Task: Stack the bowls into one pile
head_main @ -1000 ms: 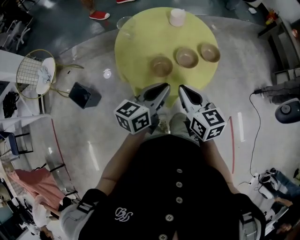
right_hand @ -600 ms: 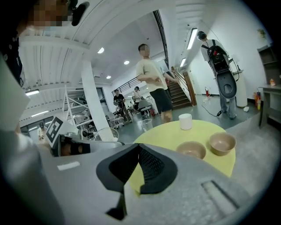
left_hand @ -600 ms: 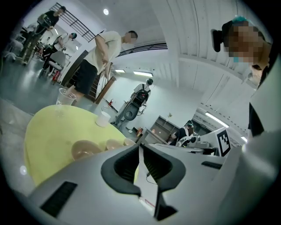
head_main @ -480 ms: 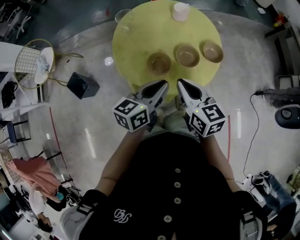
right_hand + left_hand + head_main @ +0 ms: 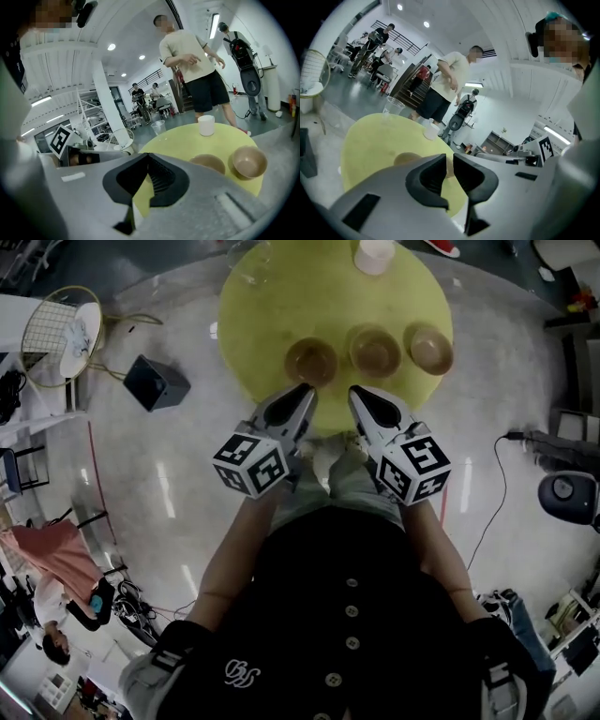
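Tan round bowls (image 5: pixel 375 351) on yellow table (image 5: pixel 281 306); left hand-held gripper (image 5: pixel 305 390), right hand-held gripper (image 5: pixel 357 392) closed.

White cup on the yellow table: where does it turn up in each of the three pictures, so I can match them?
Head view: the white cup is at the top edge, right of centre, on the table's far side.
Left gripper view: white cup looks small, just left of centre, near the table's far rim.
Right gripper view: white cup is right of centre, upright.
Shared landmark: the round yellow table, on which it stands in all three views.
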